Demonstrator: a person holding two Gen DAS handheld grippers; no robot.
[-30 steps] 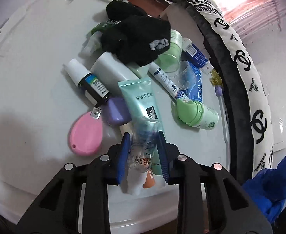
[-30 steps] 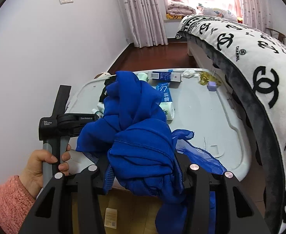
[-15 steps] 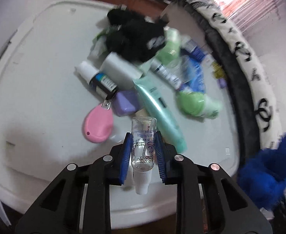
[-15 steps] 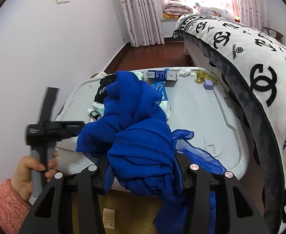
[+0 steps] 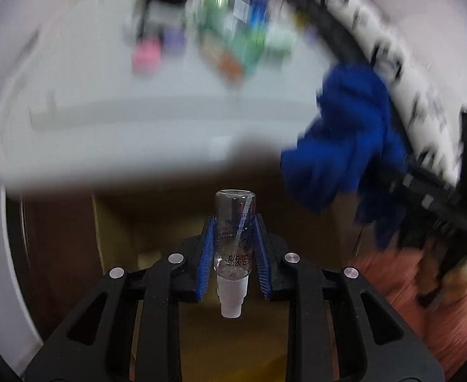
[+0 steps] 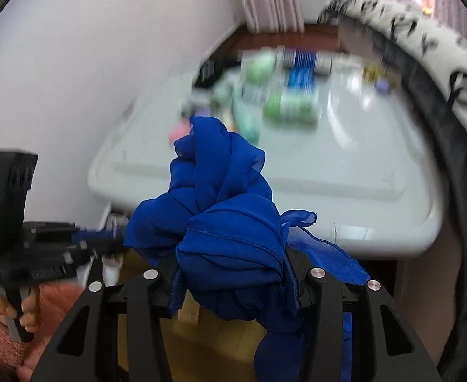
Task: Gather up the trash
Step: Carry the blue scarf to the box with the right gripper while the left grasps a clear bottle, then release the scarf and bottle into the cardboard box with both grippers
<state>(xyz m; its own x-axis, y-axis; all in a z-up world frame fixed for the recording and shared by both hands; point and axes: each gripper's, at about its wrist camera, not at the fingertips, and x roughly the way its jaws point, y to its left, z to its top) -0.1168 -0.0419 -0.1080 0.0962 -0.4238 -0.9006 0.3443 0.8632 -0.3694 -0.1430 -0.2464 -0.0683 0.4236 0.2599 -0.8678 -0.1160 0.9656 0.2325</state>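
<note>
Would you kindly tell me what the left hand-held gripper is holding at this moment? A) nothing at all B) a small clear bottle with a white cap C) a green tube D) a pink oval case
B: in the left wrist view, the blue pads of the left hand-held gripper press on both sides of a small clear bottle, with its white cap pointing towards the camera.

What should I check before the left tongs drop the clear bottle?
1. Left tongs clamped on the clear bottle: ok.
2. Bottle clear of the white lid: ok, it hangs past the edge.
3. Cardboard box below the bottle: looks so, but blurred; cannot tell.
4. Right tongs holding the blue cloth: ok.
5. Blue cloth out of the drop path: ok, it hangs off to the right.
6. Remaining items on the lid: cannot tell, too blurred.
</note>
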